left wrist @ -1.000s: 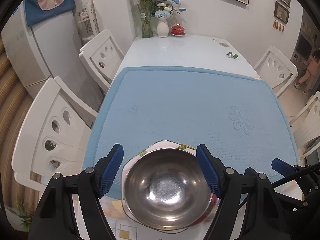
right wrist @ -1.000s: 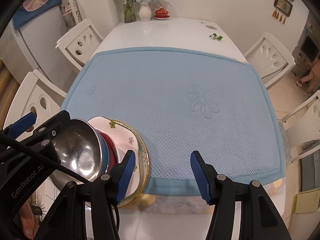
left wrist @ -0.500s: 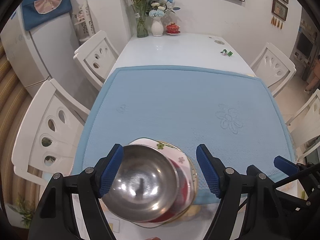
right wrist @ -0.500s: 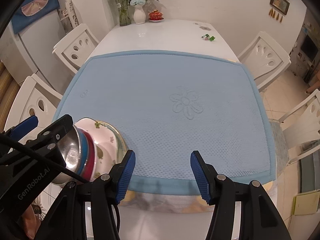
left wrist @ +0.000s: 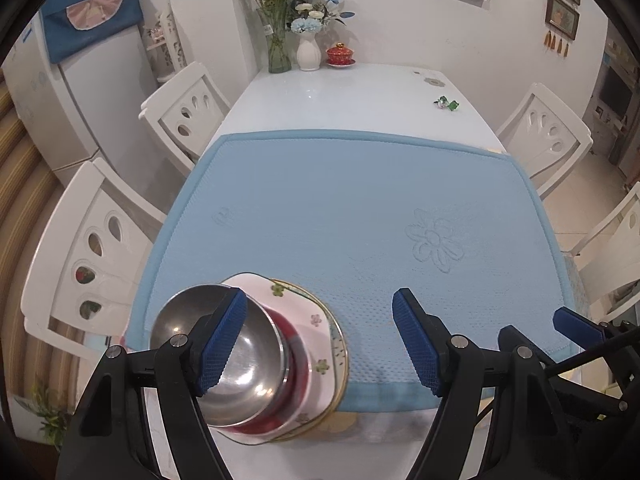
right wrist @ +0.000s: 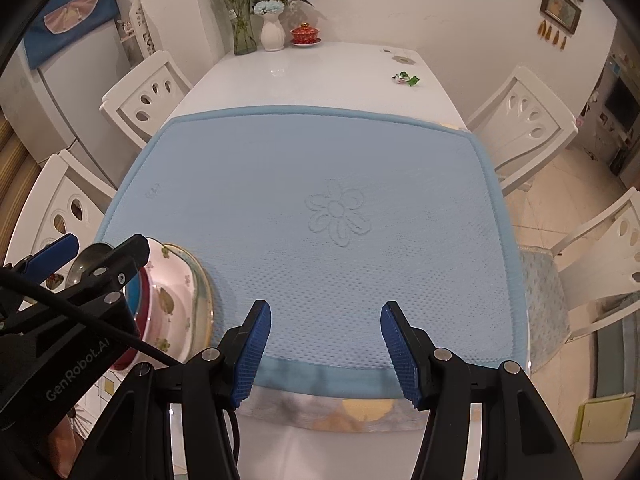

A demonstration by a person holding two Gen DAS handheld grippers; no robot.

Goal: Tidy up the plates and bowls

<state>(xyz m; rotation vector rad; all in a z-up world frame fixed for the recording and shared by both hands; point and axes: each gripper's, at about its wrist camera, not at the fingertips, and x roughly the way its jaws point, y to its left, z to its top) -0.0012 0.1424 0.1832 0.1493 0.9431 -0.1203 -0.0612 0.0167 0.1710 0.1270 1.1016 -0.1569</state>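
1. Stack at the near-left corner of the blue mat [left wrist: 344, 216]: steel bowl [left wrist: 224, 356] atop red bowl [left wrist: 298, 364], on floral plate [left wrist: 296, 304] — looks nested (done, I'd judge).
2. Left gripper [left wrist: 316, 344] spread wide, holding nothing; its left finger overlaps the steel bowl.
3. Right gripper [right wrist: 326, 350] spread wide, empty — no other dishes visible.

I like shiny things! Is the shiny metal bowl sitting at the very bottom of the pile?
No, the metal bowl sits on top.

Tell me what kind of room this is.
Most likely a home dining room: a long white dining table with white chairs around it, a refrigerator in the corner, and vases of flowers at the table's far end.
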